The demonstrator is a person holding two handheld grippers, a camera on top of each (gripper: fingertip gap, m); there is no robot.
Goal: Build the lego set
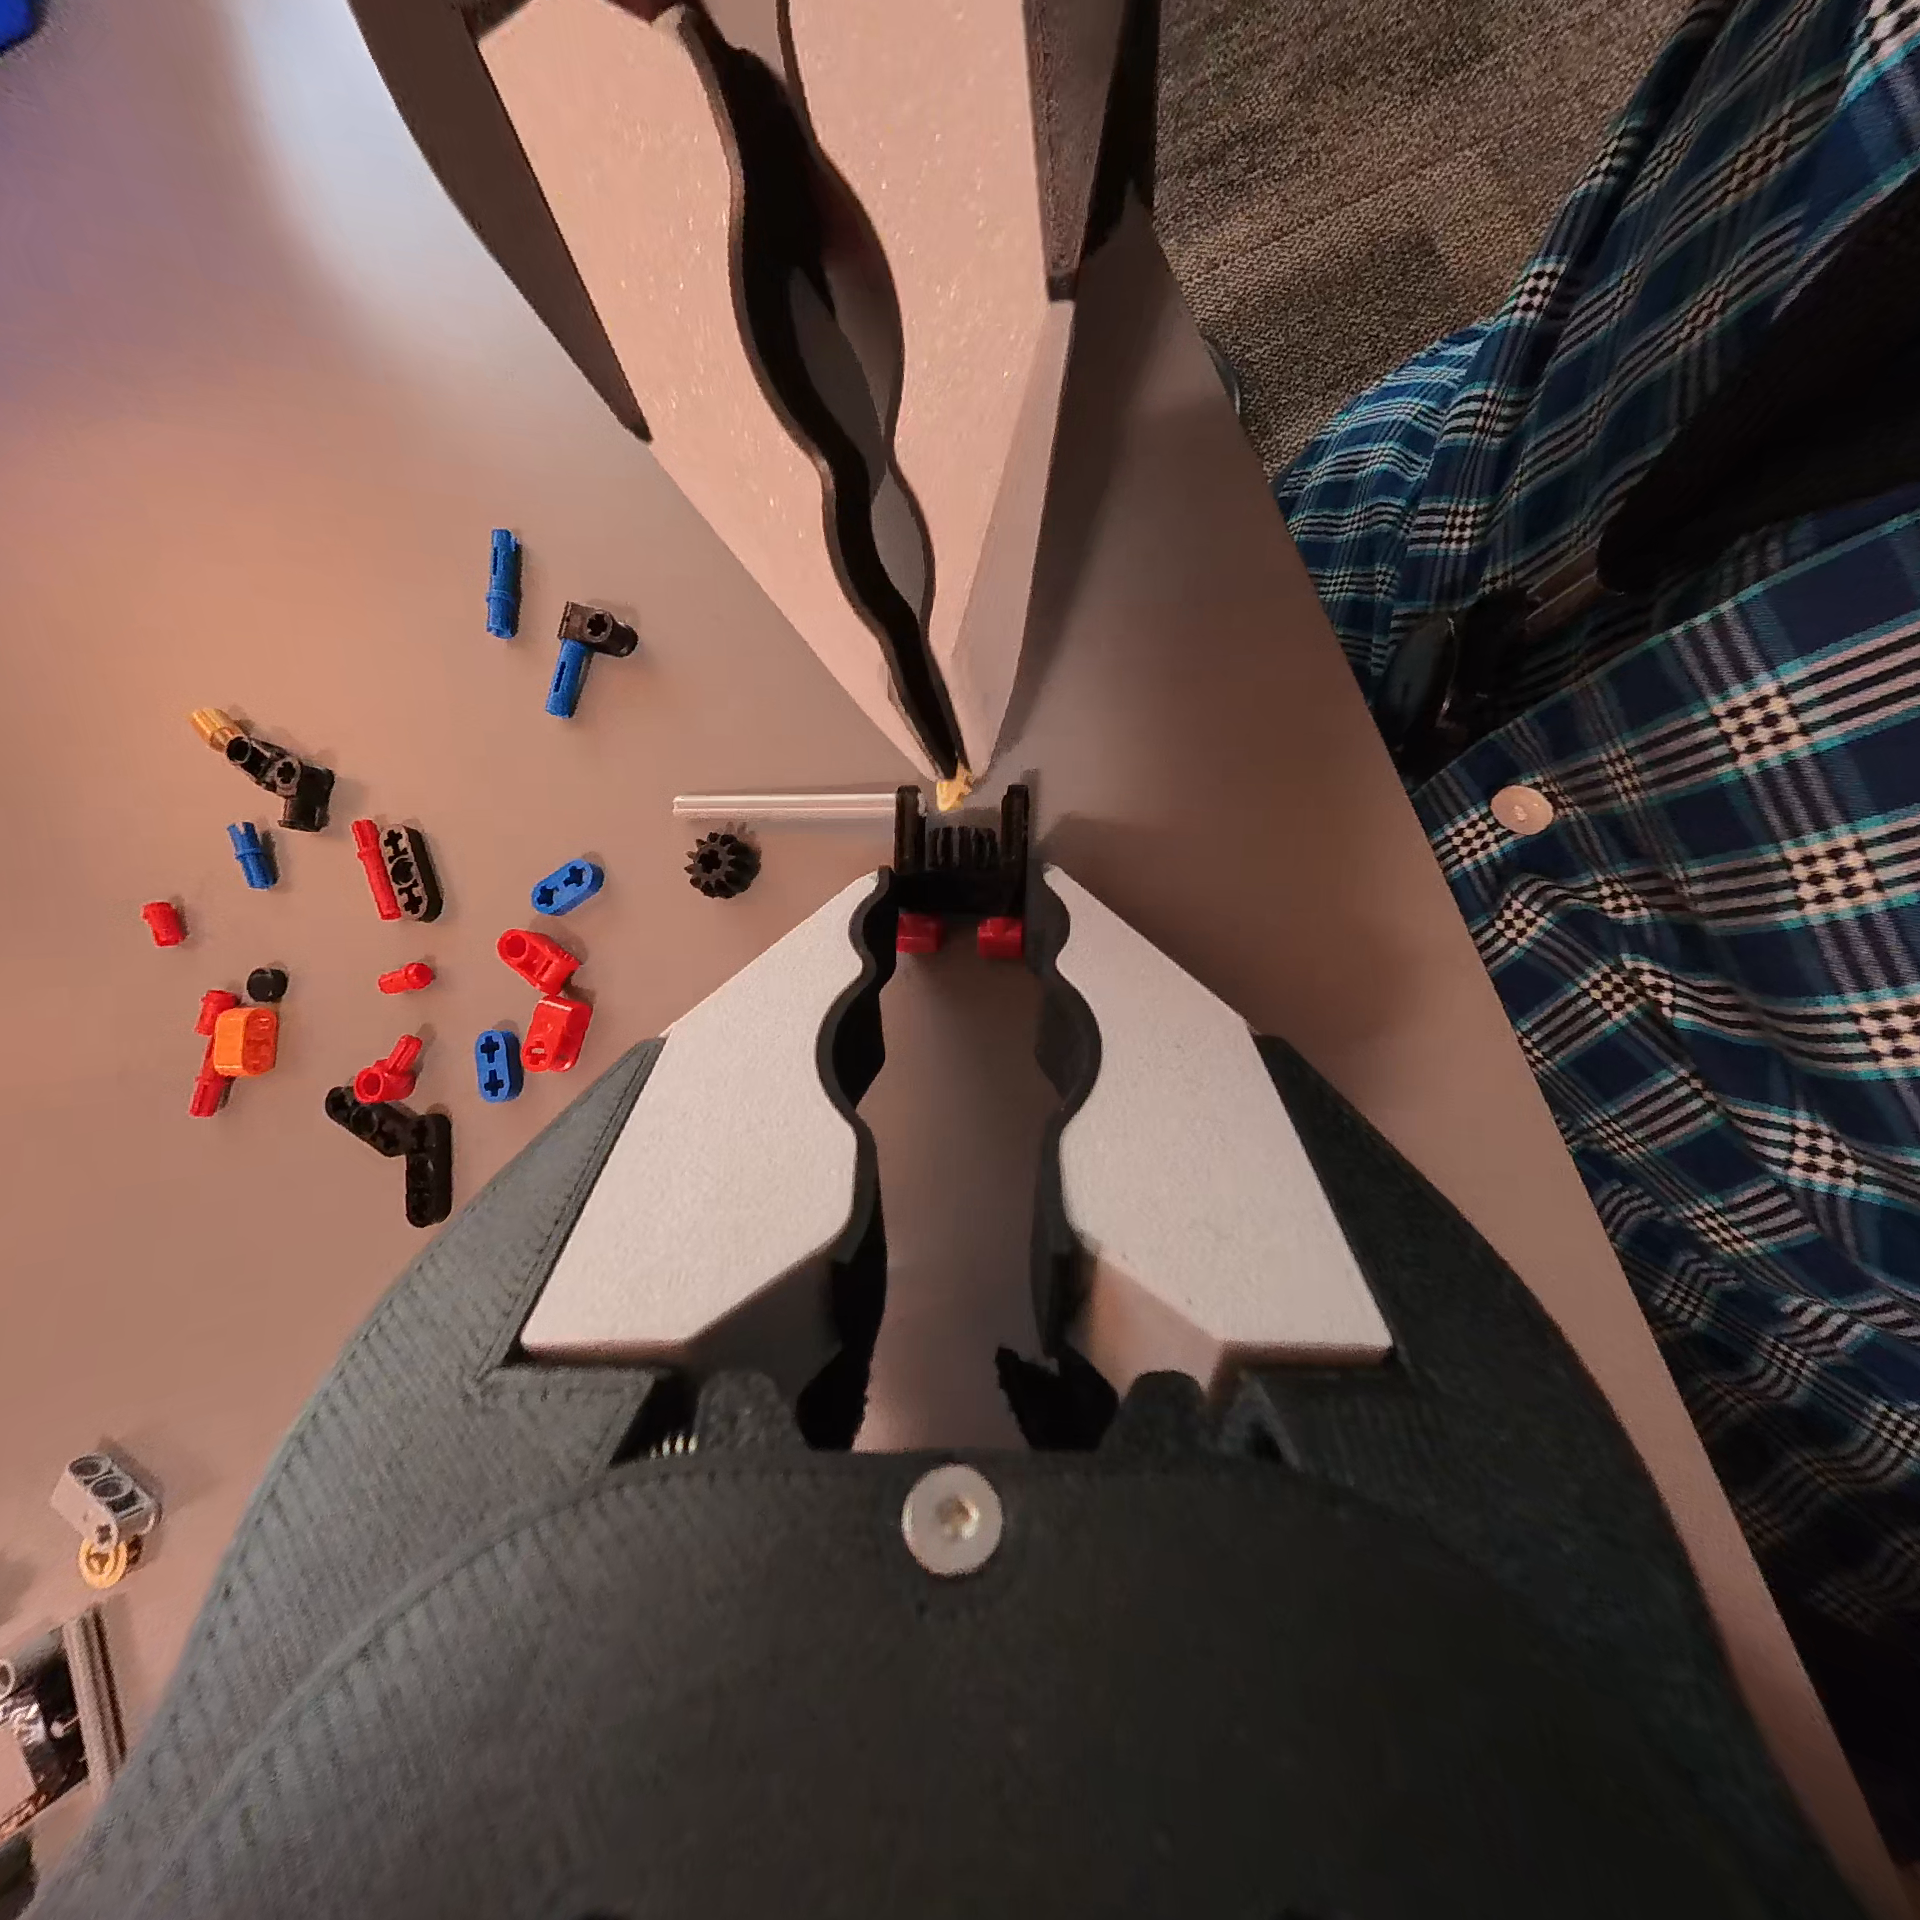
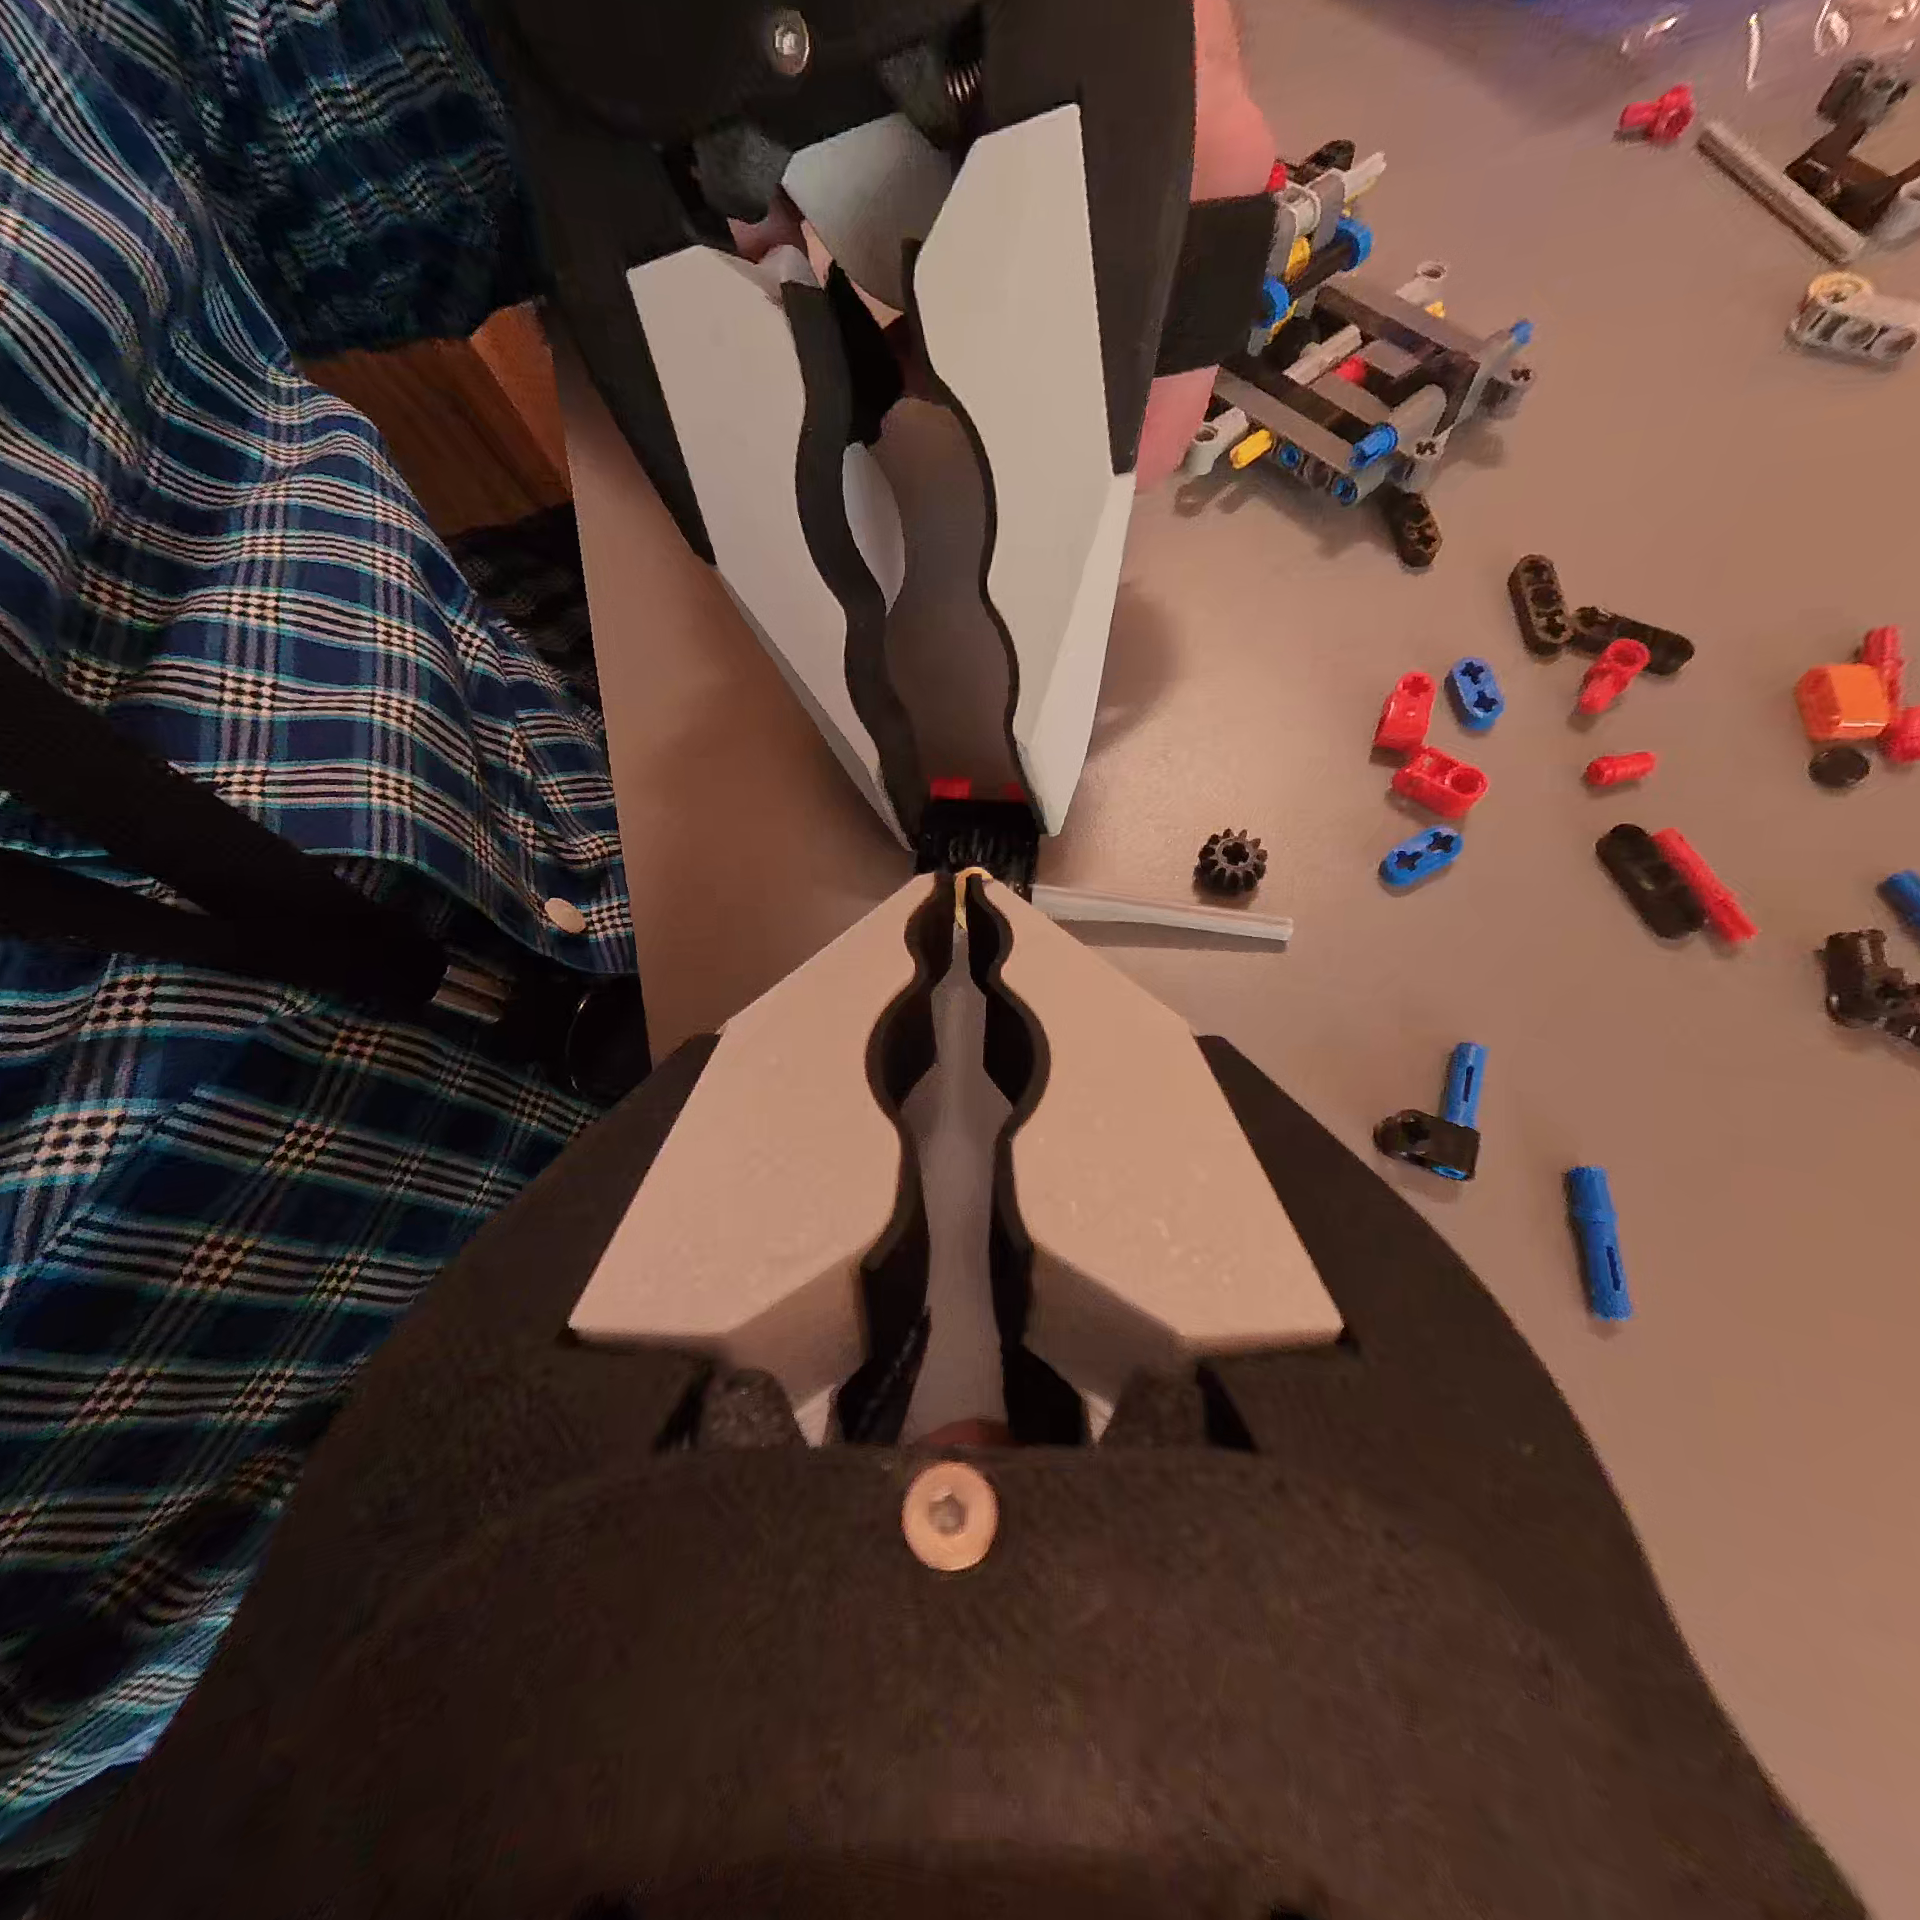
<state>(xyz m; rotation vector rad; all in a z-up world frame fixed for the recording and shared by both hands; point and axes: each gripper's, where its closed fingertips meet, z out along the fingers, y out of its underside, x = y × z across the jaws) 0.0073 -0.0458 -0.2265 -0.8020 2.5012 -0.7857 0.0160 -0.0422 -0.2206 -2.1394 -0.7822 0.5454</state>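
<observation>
Pinching a small tan piece [image 2: 968,896] at its tips, the right gripper [image 2: 961,904] aims it into the black toothed part [image 1: 961,854], which the left gripper [image 1: 961,904] clamps just above the table [image 1: 312,312] near its edge, steadying it. Farther off lie a black gear [image 2: 1231,860] and loose pins [image 2: 1600,1242].

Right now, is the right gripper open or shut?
Shut. The right gripper has its fingertips pinched on a small tan piece, right against the black part held by the left gripper.
</observation>
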